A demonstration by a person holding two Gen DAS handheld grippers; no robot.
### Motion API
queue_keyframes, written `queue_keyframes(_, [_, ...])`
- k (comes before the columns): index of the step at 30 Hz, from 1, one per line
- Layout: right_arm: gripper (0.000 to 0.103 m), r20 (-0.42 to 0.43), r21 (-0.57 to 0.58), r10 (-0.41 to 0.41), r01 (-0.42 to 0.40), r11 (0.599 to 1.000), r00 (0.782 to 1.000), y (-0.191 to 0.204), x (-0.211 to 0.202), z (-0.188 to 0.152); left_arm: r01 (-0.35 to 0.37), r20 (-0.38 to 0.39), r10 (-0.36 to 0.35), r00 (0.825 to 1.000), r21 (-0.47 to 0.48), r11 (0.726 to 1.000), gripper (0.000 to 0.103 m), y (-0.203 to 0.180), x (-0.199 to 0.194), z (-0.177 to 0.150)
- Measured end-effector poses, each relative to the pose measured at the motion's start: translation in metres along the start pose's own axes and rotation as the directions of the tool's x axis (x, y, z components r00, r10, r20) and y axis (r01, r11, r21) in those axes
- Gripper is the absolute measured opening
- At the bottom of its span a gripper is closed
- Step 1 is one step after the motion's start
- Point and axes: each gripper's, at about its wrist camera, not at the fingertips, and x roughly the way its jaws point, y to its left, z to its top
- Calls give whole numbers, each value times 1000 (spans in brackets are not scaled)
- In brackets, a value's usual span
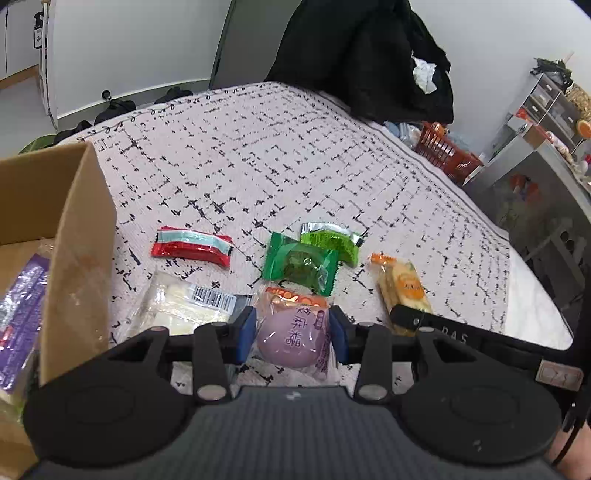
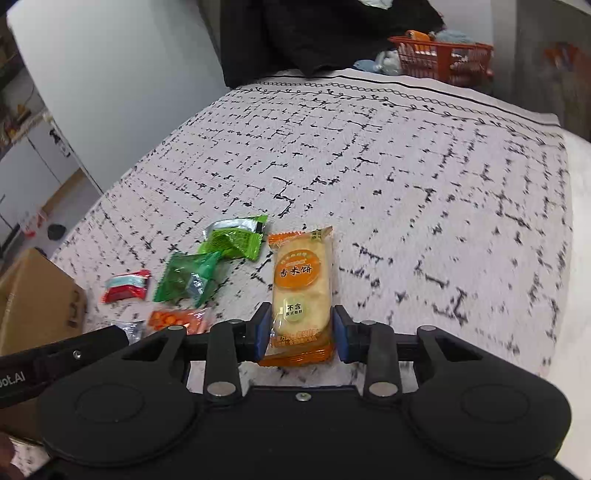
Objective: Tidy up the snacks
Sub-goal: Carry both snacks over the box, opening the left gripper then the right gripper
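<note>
My left gripper (image 1: 293, 334) is shut on a clear packet with a purple mochi (image 1: 291, 339) and an orange top strip, held just above the patterned cloth (image 1: 258, 155). My right gripper (image 2: 301, 332) is shut on the near end of an orange rice-cracker packet (image 2: 301, 280), whose far end rests on the cloth. On the left stands an open cardboard box (image 1: 81, 258) with a purple packet (image 1: 22, 314) inside. Loose on the cloth lie a red packet (image 1: 192, 245), two green packets (image 1: 301, 266) and a white packet with a barcode (image 1: 177, 306).
A red plastic basket (image 2: 443, 59) sits at the far edge beside a black garment (image 2: 314, 29). Metal shelving (image 1: 546, 110) stands off to the right. The cloth beyond the snacks (image 2: 406, 166) is bare up to its border.
</note>
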Motion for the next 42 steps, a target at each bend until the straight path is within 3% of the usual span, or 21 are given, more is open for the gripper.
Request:
queue_keyframes(9, [34,57,105,62,-68,992,996,19,-48,-6,31,51,-31,998,1,1000,41,2,-41,6])
queue_keyframes(20, [34,112,102,91,-102,990,990,55,-96,-12,53,104,-52,993,-14,998,41,18,-83,12])
queue_keyframes(42, [34,93,20,180,-182,983,979,147,-116,-24,21,170,0,985,-125,992,42,105,-137,24])
